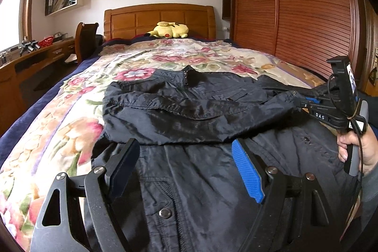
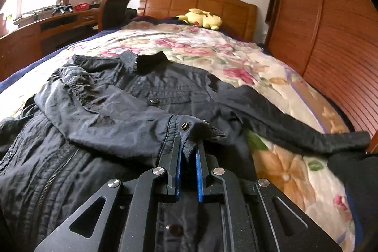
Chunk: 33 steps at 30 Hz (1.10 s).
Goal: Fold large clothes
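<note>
Right wrist view: the right claw is pinched tight on the snap cuff of the shiny black nylon jacket mid-frame on the floral bedspread, probably dragging that sleeve across for the fold, while the left claw hovers wide open, holding nothing.

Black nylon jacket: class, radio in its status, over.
Left tool open above black nylon jacket. Right tool shut on sleeve cuff, sleeve folded across. Nothing obstructing.
</note>
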Each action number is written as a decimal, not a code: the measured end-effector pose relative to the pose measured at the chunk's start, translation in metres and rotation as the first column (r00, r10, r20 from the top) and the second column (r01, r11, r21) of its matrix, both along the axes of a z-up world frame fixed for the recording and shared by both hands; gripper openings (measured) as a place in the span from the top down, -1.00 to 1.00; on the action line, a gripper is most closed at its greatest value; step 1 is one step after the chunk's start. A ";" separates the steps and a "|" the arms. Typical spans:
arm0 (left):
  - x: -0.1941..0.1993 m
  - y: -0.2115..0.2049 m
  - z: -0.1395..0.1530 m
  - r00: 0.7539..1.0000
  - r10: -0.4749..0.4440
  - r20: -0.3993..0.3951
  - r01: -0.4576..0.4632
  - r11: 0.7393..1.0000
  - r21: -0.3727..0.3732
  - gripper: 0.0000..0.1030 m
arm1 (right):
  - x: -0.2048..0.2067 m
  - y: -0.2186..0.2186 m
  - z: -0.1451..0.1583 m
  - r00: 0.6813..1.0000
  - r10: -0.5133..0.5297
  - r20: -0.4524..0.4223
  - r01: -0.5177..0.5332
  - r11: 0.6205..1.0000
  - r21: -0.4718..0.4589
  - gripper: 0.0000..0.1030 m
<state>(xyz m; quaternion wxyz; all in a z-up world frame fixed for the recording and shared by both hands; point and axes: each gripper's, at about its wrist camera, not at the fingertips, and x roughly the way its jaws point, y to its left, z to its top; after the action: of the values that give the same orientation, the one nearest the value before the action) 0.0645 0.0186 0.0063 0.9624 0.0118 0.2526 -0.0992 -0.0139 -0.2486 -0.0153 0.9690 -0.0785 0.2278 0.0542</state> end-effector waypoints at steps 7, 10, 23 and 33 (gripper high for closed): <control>0.009 -0.007 -0.001 1.000 -0.009 -0.004 0.009 1.000 -0.009 -0.58 | -0.005 -0.004 0.005 1.000 -0.001 -0.011 0.001 1.000 0.014 0.80; 0.011 -0.007 -0.002 1.000 -0.014 -0.008 0.014 1.000 -0.011 -0.58 | -0.002 -0.015 0.008 0.998 0.042 -0.043 -0.040 0.998 0.045 0.77; 0.030 -0.021 -0.004 0.999 -0.031 -0.017 0.031 0.999 -0.010 -0.58 | -0.014 -0.079 0.039 1.000 -0.012 -0.002 0.012 0.999 0.035 -0.24; 0.030 -0.037 -0.010 0.998 -0.053 -0.017 0.054 0.998 0.033 -0.58 | 0.013 -0.127 0.058 0.995 -0.089 -0.039 0.089 0.996 0.011 -0.24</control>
<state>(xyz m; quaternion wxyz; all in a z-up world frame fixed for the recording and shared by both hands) 0.0946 -0.0186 -0.0036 0.9570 0.0339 0.2615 -0.1206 -0.0008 -0.3760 0.0423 0.9664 -0.0610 0.2493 0.0139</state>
